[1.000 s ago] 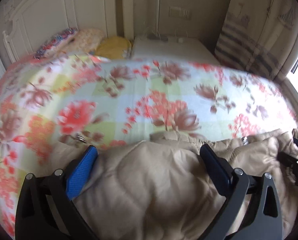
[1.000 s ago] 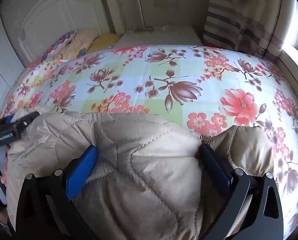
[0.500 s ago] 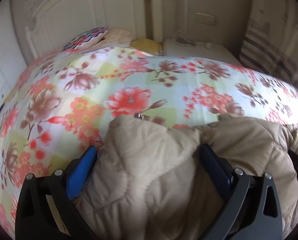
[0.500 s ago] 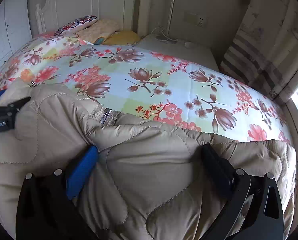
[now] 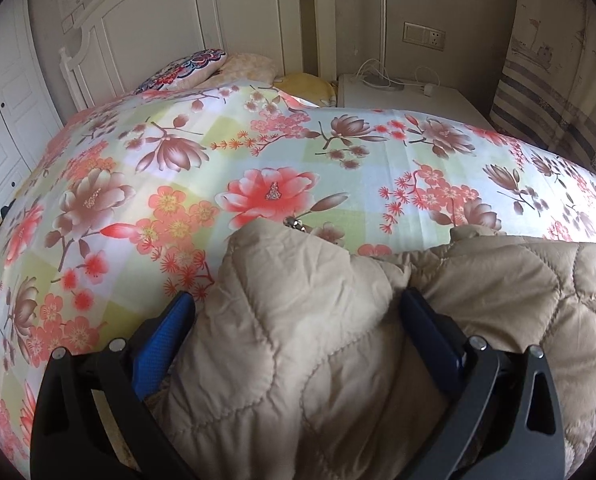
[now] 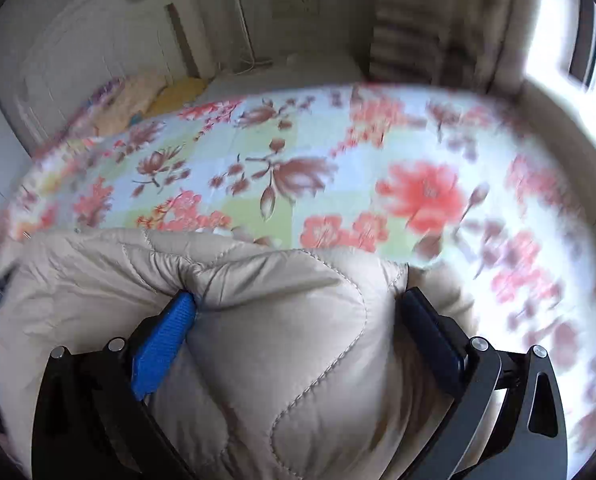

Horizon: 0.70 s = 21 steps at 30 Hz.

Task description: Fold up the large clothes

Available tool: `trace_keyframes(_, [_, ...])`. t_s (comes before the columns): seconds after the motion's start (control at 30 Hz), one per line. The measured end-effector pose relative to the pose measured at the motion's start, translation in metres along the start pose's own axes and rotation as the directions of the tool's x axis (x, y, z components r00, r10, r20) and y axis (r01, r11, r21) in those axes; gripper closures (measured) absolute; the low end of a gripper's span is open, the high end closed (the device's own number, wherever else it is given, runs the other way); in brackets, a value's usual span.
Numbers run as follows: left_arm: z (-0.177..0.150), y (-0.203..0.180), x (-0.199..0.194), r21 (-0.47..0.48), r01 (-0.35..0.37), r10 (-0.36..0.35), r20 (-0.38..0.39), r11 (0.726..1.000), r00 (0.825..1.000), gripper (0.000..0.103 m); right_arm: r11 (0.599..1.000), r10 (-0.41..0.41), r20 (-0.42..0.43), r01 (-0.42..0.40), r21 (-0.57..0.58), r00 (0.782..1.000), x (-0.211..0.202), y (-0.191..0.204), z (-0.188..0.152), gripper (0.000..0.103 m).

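On floral bedspread [image 5: 258,152], toward 6 o'clock: beige quilted jacket [image 5: 298,340], bunched, folding unfinished. Left hand-held gripper [image 5: 298,308] and right hand-held gripper [image 6: 298,304]: each clamped on jacket padding.

Matt quilted beige coat [image 5: 317,344] lies on smooth floral cotton bedsheet [image 5: 258,152].

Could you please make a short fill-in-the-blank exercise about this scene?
1. The quilted jacket is ____ in colour.
2. The jacket lies on a bed cover printed with ____.
3. The left gripper has its jaws closed on the ____.
4. Near the headboard, the yellow pillow lies beside the white ____.

Missing words: beige; flowers; jacket; nightstand
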State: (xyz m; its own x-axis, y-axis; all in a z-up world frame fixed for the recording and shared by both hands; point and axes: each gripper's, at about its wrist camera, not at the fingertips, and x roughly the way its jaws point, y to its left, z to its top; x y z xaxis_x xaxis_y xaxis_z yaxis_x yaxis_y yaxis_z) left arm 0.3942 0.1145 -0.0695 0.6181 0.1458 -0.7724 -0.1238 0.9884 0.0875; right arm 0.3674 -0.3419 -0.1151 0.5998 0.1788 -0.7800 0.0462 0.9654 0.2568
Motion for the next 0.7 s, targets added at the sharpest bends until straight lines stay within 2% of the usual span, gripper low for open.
trace_keyframes(0.07, [0.0,0.0,0.0,0.003,-0.011,0.011,0.002,1.0,1.0,0.002,0.995,-0.087,0.013,0.088,-0.045,0.996,-0.017,0.01,0.0,0.005])
trace_keyframes(0.13, [0.001,0.001,0.0,0.001,-0.009,0.009,0.0,1.0,1.0,0.002,0.986,-0.131,0.092,0.139,-0.092,0.987,-0.046,0.025,-0.008,0.005])
trace_keyframes(0.2, [0.0,0.001,0.001,0.001,-0.008,0.008,0.0,1.0,1.0,0.002,0.987,-0.059,0.177,0.084,-0.138,0.982,-0.079,0.04,-0.025,0.005])
trace_keyframes(0.27, [0.0,0.001,0.0,-0.001,-0.006,0.006,-0.001,1.0,1.0,0.002,0.978,0.006,0.213,0.039,-0.204,0.977,-0.097,0.056,-0.048,0.005])
trace_keyframes(0.33, [0.0,0.001,0.0,0.001,-0.009,0.009,0.002,1.0,1.0,0.002,0.958,-0.004,0.224,0.067,-0.277,0.975,-0.094,0.072,-0.068,0.005])
trace_keyframes(0.4, [0.0,0.002,0.0,0.002,-0.009,0.009,0.008,1.0,1.0,0.002,0.928,-0.095,0.154,0.143,-0.345,0.983,-0.064,0.079,-0.087,0.005])
trace_keyframes(0.5, [0.0,0.002,-0.001,0.001,-0.013,0.013,0.013,1.0,1.0,0.002,0.94,-0.086,0.148,0.13,-0.315,0.985,-0.058,0.072,-0.094,0.005])
trace_keyframes(0.6, [0.001,0.002,0.0,-0.003,-0.007,0.007,0.009,1.0,1.0,0.002,0.949,-0.134,0.171,0.176,-0.262,0.976,-0.076,0.069,-0.091,0.005])
trace_keyframes(0.63, [0.0,0.003,0.0,-0.004,-0.005,0.005,0.008,1.0,1.0,0.002,0.952,-0.128,0.197,0.176,-0.25,0.972,-0.085,0.068,-0.093,0.005])
trace_keyframes(0.7, [0.0,0.003,0.0,-0.008,0.0,0.0,0.008,1.0,1.0,0.002,0.963,-0.066,0.241,0.125,-0.24,0.968,-0.102,0.067,-0.101,0.005])
